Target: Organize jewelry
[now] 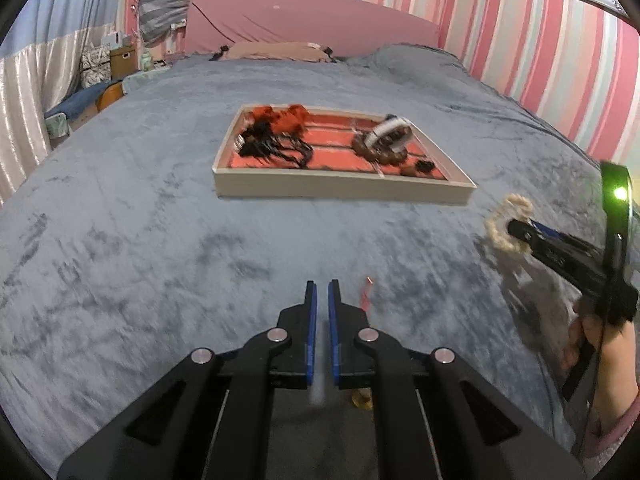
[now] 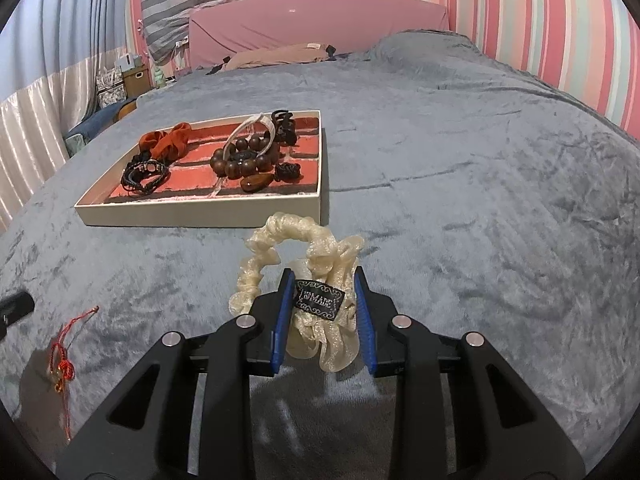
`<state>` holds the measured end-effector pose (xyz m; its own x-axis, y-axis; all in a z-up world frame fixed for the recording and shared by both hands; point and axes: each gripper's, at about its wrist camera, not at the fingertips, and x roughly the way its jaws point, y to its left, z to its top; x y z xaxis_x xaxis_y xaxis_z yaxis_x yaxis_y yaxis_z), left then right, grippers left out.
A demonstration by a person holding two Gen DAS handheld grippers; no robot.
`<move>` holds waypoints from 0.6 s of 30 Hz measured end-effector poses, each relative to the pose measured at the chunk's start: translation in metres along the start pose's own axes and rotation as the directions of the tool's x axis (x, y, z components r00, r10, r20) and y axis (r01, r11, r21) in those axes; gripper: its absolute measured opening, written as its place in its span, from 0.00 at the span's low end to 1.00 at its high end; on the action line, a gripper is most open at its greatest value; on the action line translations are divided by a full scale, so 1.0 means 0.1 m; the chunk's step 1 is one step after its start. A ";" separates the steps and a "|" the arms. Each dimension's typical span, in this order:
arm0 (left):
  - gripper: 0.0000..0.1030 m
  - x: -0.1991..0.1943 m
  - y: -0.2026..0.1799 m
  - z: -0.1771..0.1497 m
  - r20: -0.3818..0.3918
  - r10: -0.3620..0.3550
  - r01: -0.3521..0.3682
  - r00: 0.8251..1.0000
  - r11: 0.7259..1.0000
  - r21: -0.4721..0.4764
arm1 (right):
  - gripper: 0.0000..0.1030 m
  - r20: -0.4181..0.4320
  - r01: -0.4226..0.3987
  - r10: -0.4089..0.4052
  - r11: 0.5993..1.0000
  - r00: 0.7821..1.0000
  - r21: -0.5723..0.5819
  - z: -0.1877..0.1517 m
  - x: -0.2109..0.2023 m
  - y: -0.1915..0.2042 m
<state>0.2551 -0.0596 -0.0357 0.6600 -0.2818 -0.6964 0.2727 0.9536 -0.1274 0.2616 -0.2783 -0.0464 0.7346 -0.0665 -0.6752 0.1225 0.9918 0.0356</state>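
A shallow beige tray [image 2: 200, 212] with a red lining sits on the grey bedspread. It holds a rust scrunchie [image 2: 168, 142], black cords [image 2: 142, 176], a brown bead bracelet [image 2: 240, 160] and dark clips. My right gripper [image 2: 322, 292] is shut on a cream scrunchie [image 2: 304, 248] with a black label, held above the bed in front of the tray; it also shows in the left wrist view [image 1: 506, 224]. My left gripper [image 1: 322, 286] is nearly closed and empty, over the bed beside a red string bracelet [image 2: 64, 356].
The tray also shows in the left wrist view [image 1: 340, 190], ahead of the left gripper. A pink headboard [image 2: 316, 20] and pillow lie at the far end. Striped walls run along the right side. Boxes and clutter stand at the left bedside [image 2: 120, 80].
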 end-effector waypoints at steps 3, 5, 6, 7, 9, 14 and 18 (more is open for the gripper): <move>0.07 -0.02 -0.08 -0.10 -0.006 0.002 -0.002 1.000 1.000 0.014 | 0.28 -0.003 -0.001 0.001 1.000 1.000 -0.002 -0.03 -0.01 -0.01; 0.07 -0.04 -0.14 -0.15 -0.007 0.010 -0.010 1.000 1.000 0.029 | 0.28 0.000 0.001 -0.001 1.000 1.000 -0.001 -0.04 -0.02 -0.02; 0.07 -0.04 -0.15 -0.16 -0.010 0.010 -0.010 1.000 0.999 0.030 | 0.28 0.000 0.000 0.000 1.000 1.000 0.003 -0.05 -0.02 -0.03; 0.08 -0.03 -0.16 -0.17 -0.017 0.010 -0.009 1.000 0.999 0.032 | 0.28 0.000 -0.002 0.002 1.000 1.000 0.009 -0.05 -0.03 -0.05; 0.20 0.01 -0.18 -0.21 -0.033 0.019 -0.018 0.999 0.999 0.036 | 0.28 -0.001 -0.005 0.005 1.000 1.000 0.016 -0.06 -0.02 -0.06; 0.55 0.05 -0.21 -0.30 -0.031 0.056 -0.055 0.998 0.997 0.054 | 0.28 -0.006 -0.008 0.008 1.000 1.000 0.016 -0.09 0.01 -0.08; 0.55 0.20 -0.23 -0.35 -0.093 0.049 -0.042 0.994 0.996 0.076 | 0.28 -0.014 -0.013 0.014 0.999 1.000 0.032 -0.11 0.04 -0.12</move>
<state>0.2374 -0.0833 -0.0716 0.6043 -0.2237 -0.7647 0.2971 0.9538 -0.0442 0.2560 -0.2889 -0.0581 0.7269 -0.0511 -0.6849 0.1338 0.9887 0.0682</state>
